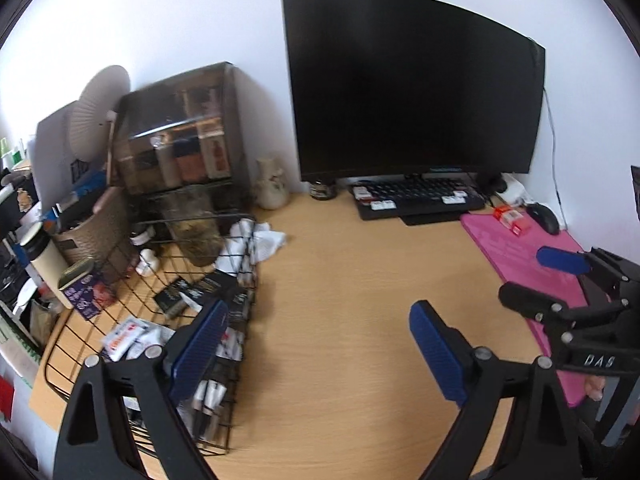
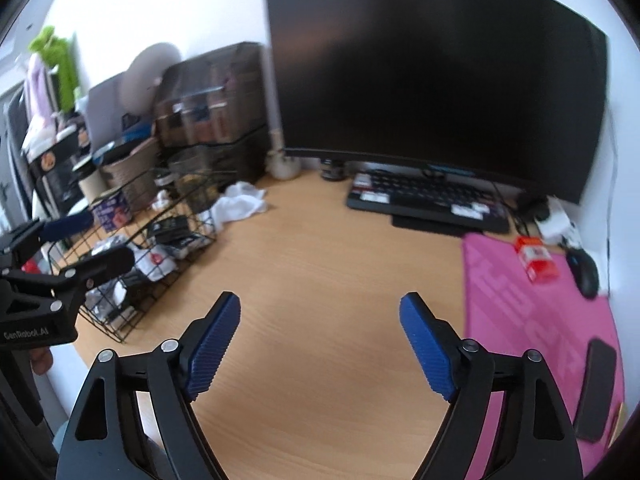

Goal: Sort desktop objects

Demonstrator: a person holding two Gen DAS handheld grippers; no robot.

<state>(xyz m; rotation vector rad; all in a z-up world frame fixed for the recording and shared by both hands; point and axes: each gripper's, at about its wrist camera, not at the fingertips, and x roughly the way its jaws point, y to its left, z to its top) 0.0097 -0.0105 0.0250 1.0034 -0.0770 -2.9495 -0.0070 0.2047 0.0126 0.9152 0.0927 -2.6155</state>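
Left wrist view: left gripper [image 1: 316, 348] hangs over bare wooden desk [image 1: 340, 280], jaws spread wide, nothing between the blue pads; its left finger overlaps the wire basket [image 1: 240, 216] in the picture, though whether it touches the wire I cannot tell.
Right wrist view: right gripper [image 2: 320, 344] also stands wide apart and empty above the desk, just left of the pink mat [image 2: 520, 312].
Basket: sits at the desk's left, already holding packets and small cartons — it reads as the sorting bin.
Loose things: a red-and-white box [image 2: 536, 258] lies on the mat's far end near the black mouse [image 2: 586, 272]; a dark flat phone-like slab [image 2: 598, 388] lies on the mat's near right; a crumpled white cloth [image 2: 240, 202] rests against the basket's far corner.
Step in hand (judged): both grippers are free, so the next pick is being chosen; the box is the likeliest stray for the right gripper.
Doing it well: approach the box from the near side, align the pads with its two long faces, and close only once they straddle it squarely — it lies close to the mouse, so keep the outer finger clear.
Left gripper's part: stay clear of the basket rim so the drop path is free.
Risk: a skewed grip could twist the light carton or nudge the mouse.
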